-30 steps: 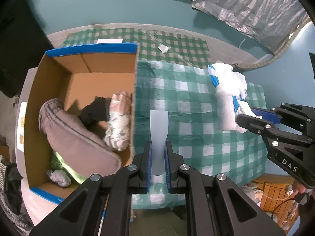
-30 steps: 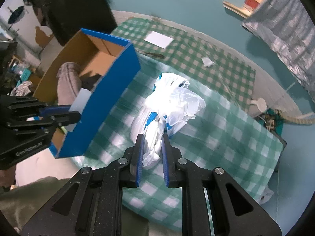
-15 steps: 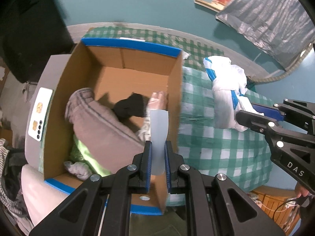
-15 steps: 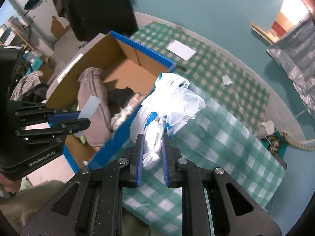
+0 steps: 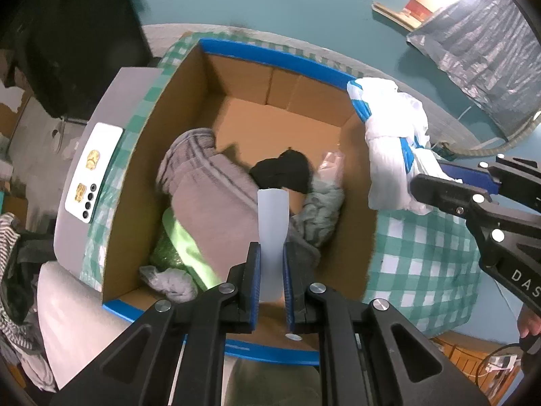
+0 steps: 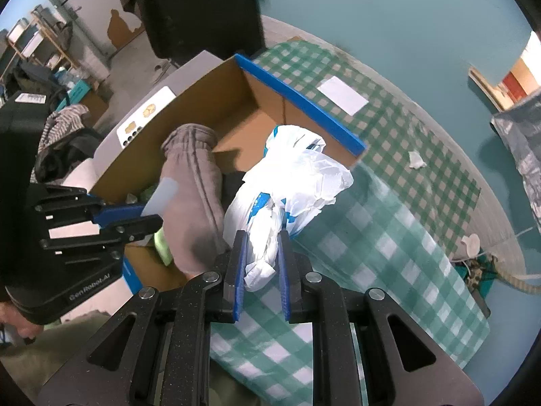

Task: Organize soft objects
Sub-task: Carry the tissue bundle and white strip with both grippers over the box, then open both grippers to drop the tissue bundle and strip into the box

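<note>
An open cardboard box (image 5: 270, 55) with blue edges holds a grey-brown garment (image 5: 216, 209), a black cloth (image 5: 280, 172), a grey knit piece (image 5: 321, 206) and something green (image 5: 182, 240). My left gripper (image 5: 270, 253) hangs over the box, shut on a pale flat strip (image 5: 273, 213) that sticks out ahead of the jaws. My right gripper (image 6: 260, 247) is shut on a white and blue plastic bag (image 6: 297, 176). The bag hangs in the air over the box's right wall (image 6: 304, 108). In the left wrist view the bag (image 5: 392, 135) and right gripper (image 5: 436, 182) are at the right.
A green checked cloth (image 5: 422, 253) covers the table right of the box. A white phone (image 5: 93, 172) lies on a grey surface left of the box. A white card (image 6: 343, 94) and a paper scrap (image 6: 416, 160) lie on the far cloth. Clothes pile up at far left.
Both grippers have travelled left from above the checked cloth to the box, still shut on the strip and the bag. The bag now hangs at the box's right wall.
</note>
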`<state>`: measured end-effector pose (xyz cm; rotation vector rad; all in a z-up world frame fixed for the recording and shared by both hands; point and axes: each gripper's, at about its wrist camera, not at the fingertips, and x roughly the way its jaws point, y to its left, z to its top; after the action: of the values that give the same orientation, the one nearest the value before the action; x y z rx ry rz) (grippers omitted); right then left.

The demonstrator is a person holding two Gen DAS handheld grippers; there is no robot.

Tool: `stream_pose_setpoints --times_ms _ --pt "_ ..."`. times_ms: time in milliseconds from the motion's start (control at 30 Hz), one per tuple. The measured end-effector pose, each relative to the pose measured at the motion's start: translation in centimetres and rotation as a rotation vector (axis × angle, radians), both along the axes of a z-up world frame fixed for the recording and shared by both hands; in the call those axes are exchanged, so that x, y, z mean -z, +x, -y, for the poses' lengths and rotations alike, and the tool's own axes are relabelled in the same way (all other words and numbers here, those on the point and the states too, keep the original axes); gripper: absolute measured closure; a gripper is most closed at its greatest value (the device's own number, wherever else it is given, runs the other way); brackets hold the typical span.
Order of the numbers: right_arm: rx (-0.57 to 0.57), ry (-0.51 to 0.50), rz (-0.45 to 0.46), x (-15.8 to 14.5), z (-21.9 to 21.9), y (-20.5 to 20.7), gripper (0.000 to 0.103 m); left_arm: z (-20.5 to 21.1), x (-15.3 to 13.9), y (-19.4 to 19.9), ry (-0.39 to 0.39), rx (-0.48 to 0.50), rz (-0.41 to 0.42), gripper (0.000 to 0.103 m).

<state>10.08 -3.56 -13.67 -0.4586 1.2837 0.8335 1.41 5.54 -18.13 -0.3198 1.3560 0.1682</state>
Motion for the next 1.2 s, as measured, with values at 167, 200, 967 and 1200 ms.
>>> stream_pose_setpoints --times_ms 167,200,967,1200 --pt "-0.022 -0.009 -0.008 0.5 -1.7 0.1 0.088 -1.1 0.5 -0.3 -0.004 -0.02 -0.008 0.09" --pt "-0.025 -0.01 -0.01 0.6 -1.9 0.1 0.088 -1.3 0.6 -0.3 -0.005 -0.023 -0.01 0.09" --pt "0.038 -0.044 0.007 0.5 -3.7 0.2 0.053 -3.5 1.4 -0.2 0.044 -0.054 -0.067 0.055" --pt "0.087 -0.011 0.037 -1.9 -2.6 0.1 0.045 -2.9 -0.9 -0.4 0.09 -0.031 -0.026 0.046"
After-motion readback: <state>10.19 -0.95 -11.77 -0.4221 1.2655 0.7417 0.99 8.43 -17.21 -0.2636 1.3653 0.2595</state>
